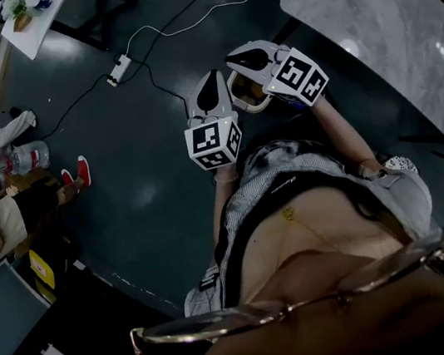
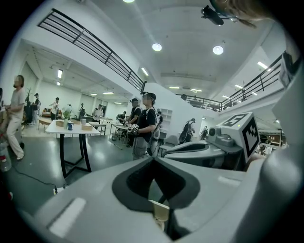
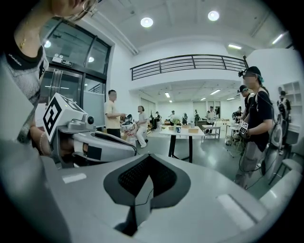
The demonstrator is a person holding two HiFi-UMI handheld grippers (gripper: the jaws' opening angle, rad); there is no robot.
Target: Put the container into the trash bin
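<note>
While our left gripper (image 1: 211,76) is pinching the container (image 1: 247,102), we are holding the right gripper (image 1: 231,61), jaws together, just right of it.

Left tool (image 1: 211,79) pinched on container (image 1: 247,97) rim, right tool (image 1: 231,60) shut, both side by side

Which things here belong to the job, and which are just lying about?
Job: container, pinched in left gripper; right gripper, shut. No trash bin in view.
Lying about: power strip, marble table, water bottle.
</note>
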